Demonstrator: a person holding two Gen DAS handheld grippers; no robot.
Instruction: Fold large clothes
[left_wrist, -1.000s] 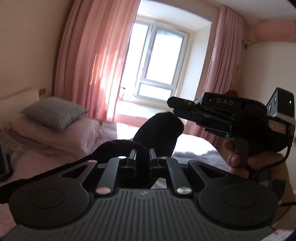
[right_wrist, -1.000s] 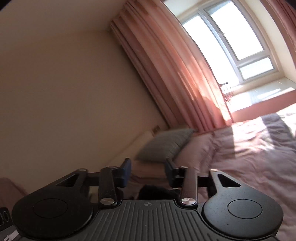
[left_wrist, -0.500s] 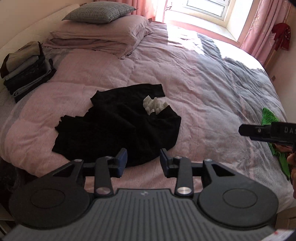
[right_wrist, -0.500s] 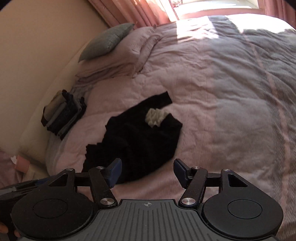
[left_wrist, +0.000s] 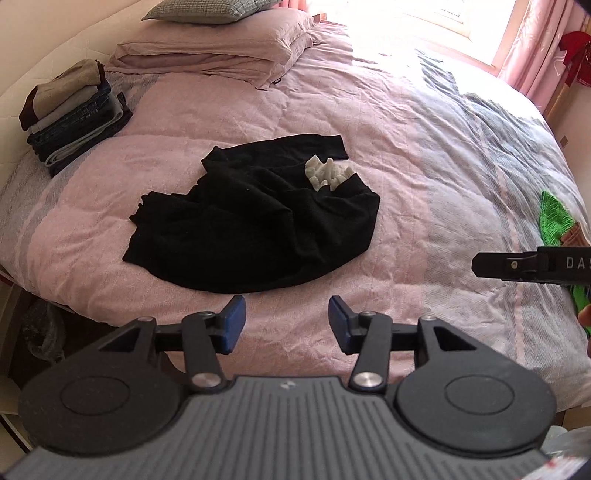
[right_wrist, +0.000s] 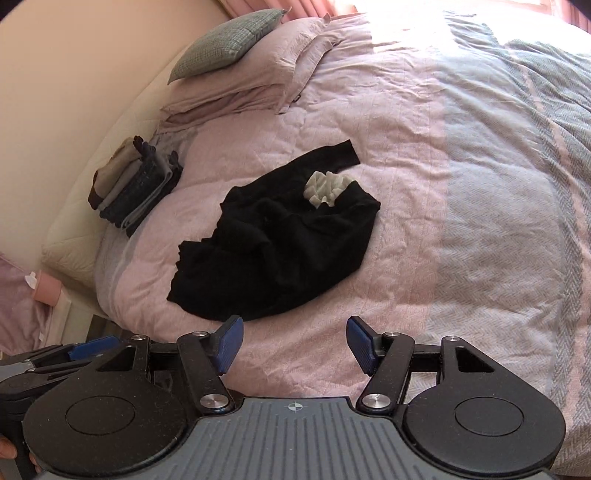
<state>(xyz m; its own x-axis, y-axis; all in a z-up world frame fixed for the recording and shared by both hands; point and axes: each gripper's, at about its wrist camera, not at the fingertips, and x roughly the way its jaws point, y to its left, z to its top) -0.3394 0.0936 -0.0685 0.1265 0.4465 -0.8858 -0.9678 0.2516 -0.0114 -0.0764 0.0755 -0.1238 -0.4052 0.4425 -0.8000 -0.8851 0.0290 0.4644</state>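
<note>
At the far left of the bed (left_wrist: 424, 155) a stack (left_wrist: 74, 114) of folded clothes is seen, and behind it pillows (left_wrist: 207, 55) are laid. The black garment (left_wrist: 258, 221) lies crumpled in the middle of the bed, with a white frill (left_wrist: 327, 173) at its upper right part. Nothing is held by the left gripper (left_wrist: 284, 325): its jaws have just been opening and stand apart above the near hem, with nothing between them. The right gripper (right_wrist: 293, 345) is open too, empty, just short of the hem. It is judged that the garment must be spread flat first; the hem corners should be taken, one by each gripper, and pulled apart evenly. At the far right a green cloth (left_wrist: 554, 221) is seen. No container is seen.
</note>
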